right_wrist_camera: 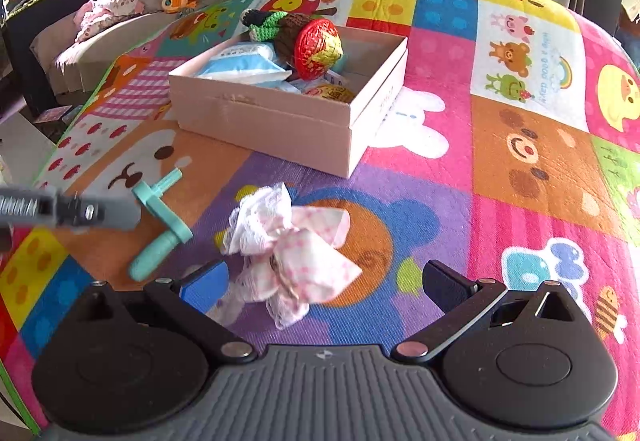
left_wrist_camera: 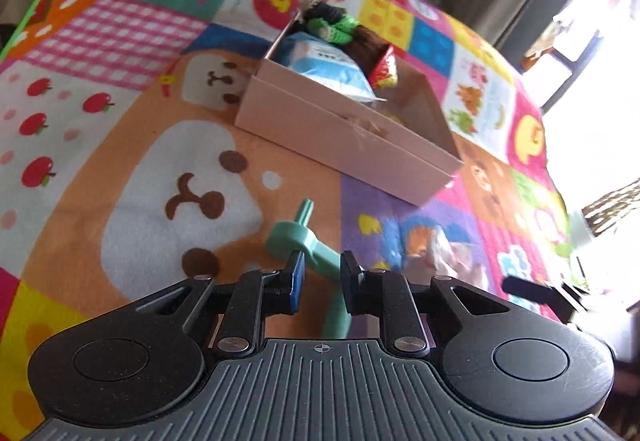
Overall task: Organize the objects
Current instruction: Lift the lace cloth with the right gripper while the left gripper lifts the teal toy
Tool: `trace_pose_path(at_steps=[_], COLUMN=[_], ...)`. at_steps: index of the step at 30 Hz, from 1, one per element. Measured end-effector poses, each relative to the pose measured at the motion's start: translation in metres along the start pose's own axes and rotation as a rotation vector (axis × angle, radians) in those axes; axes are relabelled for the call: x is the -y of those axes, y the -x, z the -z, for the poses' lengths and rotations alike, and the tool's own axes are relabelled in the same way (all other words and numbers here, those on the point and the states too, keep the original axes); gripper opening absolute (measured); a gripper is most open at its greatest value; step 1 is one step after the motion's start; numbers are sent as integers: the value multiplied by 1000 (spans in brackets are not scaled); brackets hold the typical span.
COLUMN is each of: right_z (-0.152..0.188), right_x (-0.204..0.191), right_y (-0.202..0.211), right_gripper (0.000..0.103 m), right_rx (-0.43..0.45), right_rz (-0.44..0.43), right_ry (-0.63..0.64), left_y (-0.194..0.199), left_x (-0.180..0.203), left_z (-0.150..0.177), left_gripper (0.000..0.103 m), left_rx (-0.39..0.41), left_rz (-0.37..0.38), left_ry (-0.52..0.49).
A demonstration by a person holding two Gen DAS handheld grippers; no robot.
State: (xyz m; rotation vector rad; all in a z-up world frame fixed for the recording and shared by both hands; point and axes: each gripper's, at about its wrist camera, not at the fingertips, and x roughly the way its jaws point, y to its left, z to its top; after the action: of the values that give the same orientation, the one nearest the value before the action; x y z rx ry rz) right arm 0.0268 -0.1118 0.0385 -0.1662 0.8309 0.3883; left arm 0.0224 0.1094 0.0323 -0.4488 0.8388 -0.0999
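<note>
Pickup is in hand: near the box point(right_wrist_camera: 280, 121), the left gripper point(left_wrist_camera: 320, 281) narrowly straddles the teal tool point(left_wrist_camera: 316, 253), ungripped; the right gripper point(right_wrist_camera: 324, 281), wide open, brackets the pink cloth point(right_wrist_camera: 288, 245). Next, both should close.

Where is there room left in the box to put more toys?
The cardboard box is crowded at its far-left end, where the crochet doll, red ball and blue pack pile up. The near-right corner, by its right wall, looks barest. On the play mat, right of the box is free.
</note>
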Motion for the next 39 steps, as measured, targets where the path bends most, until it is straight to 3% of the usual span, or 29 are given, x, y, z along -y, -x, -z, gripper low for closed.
trace_pose_path(at_steps=[2, 4, 6, 12, 20, 24, 28, 35, 39], right_z=[3, 6, 9, 16, 5, -8, -17, -27, -36], right_x=[-1, -2, -4, -9, -9, -16, -24, -51, -56], right_y=[-3, -5, -6, -4, -5, -18, -15, 17, 30], right_gripper=[103, 103, 103, 103, 78, 44, 28, 27, 27], right_rx=[-10, -14, -11, 8, 54, 14, 3, -4, 18], right_rz=[-2, -3, -4, -3, 37, 11, -23, -125, -122], right_ry=[-4, -6, 6, 37, 88, 89, 92, 163, 187], left_y=[-14, -27, -39, -64, -35, -22, -17, -12, -2], left_x=[5, 10, 15, 44, 42, 32, 25, 26, 18], left_z=[-6, -14, -22, -25, 8, 16, 18, 25, 31], left_gripper=[24, 34, 31, 30, 29, 29, 29, 29, 24], left_rx=[-12, -8, 9, 44, 1, -14, -9, 5, 14], left_rz=[-24, -37, -85, -203, -128, -94, -69, -76, -58], left_ry=[9, 12, -4, -206, -416, -436, -419, -441, -429])
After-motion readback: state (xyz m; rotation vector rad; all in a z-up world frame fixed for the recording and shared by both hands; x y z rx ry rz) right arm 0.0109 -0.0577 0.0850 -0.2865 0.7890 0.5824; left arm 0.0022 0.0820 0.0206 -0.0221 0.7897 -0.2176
